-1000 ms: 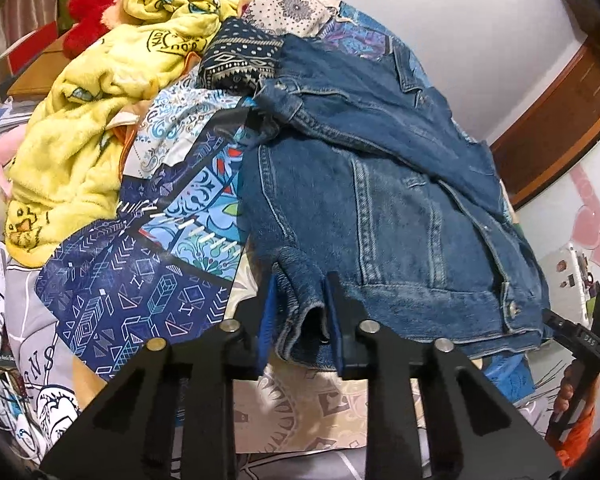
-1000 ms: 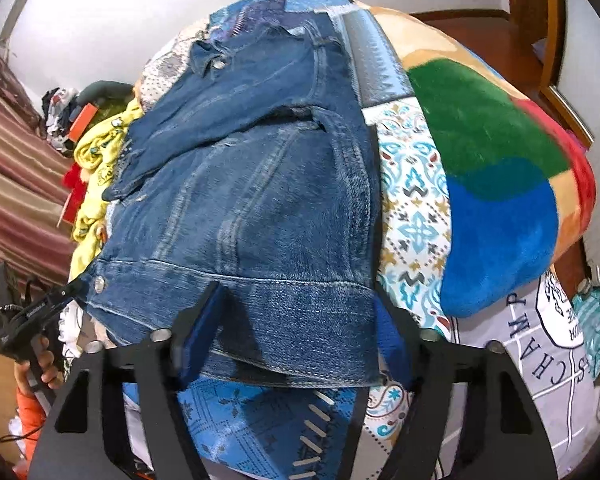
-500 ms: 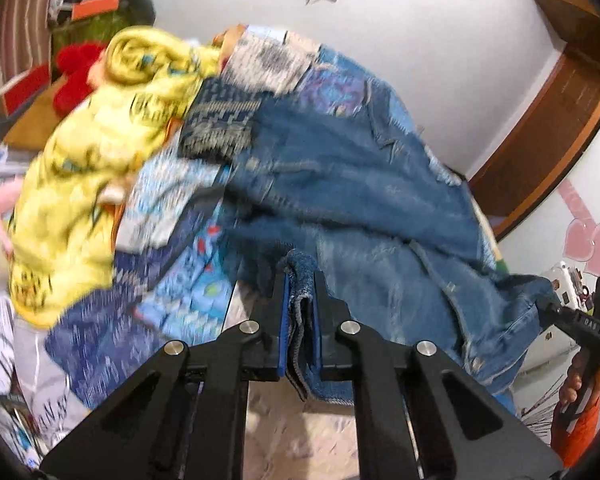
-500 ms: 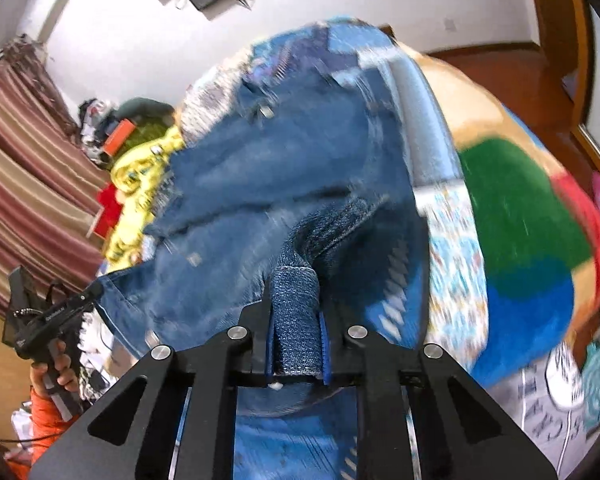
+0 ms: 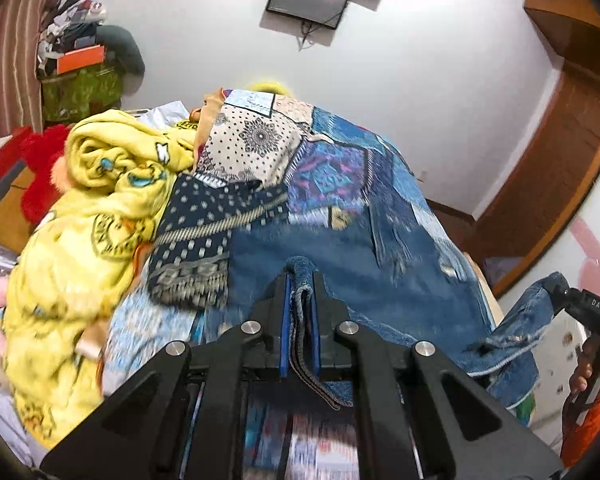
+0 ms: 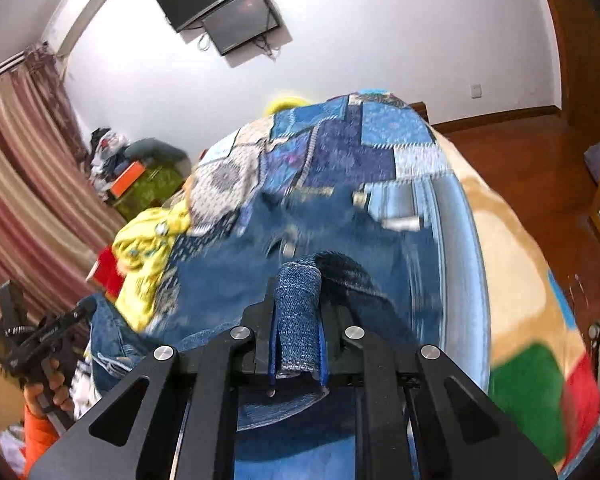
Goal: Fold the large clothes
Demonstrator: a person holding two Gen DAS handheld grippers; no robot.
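Both tongs clamped tight on the denim jacket [image 5: 340,280] hem: left tongs [image 5: 300,312] and right tongs [image 6: 298,320] each pinch a corner. Jacket's hem is raised off the bed [image 6: 500,240], the rest lying on it, likely so the bottom half can swing over toward the collar.

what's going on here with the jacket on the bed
A person is folding a denim jacket on a bed covered by a patchwork quilt. The left tool and the right tool are each shut on a bunch of the jacket's hem, lifting it off the quilt. A yellow blanket lies heaped alongside.
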